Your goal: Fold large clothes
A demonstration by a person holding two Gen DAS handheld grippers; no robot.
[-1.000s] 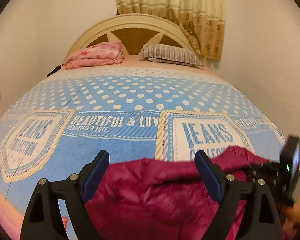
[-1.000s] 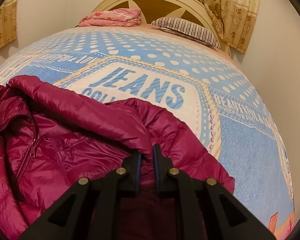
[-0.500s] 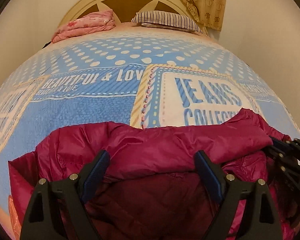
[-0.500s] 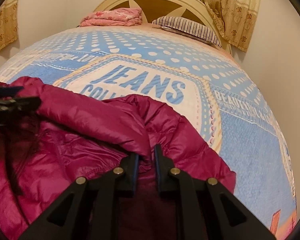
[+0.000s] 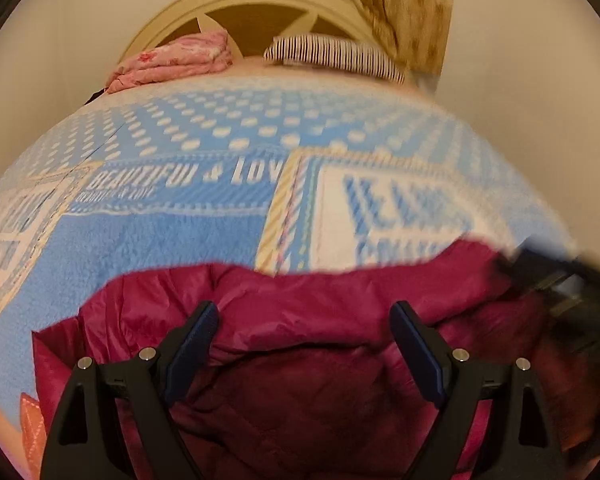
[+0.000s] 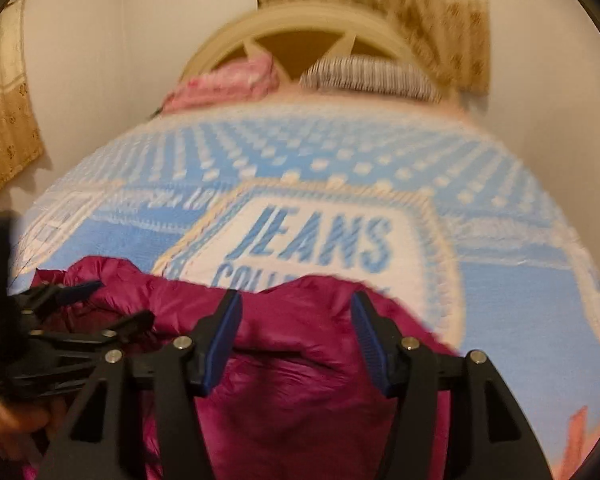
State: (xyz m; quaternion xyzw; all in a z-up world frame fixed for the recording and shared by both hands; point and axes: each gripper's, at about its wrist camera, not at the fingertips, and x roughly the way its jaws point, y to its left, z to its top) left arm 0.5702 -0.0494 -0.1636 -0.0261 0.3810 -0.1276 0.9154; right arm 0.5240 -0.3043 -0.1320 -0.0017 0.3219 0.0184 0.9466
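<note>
A magenta puffer jacket lies bunched on the near part of the bed; it also shows in the right wrist view. My left gripper is open above the jacket's left part, its blue pads wide apart, holding nothing. My right gripper is open over the jacket's right part, empty. The right gripper appears blurred at the right edge of the left wrist view. The left gripper shows at the left of the right wrist view.
The bed has a blue blanket with white dots and "JEANS" print. A folded pink quilt and a striped pillow lie by the cream headboard. Curtains hang behind. Walls lie close on both sides.
My right gripper has opened and let go of the jacket. Both views have tilted up and are blurred by motion. The left gripper stays open.
</note>
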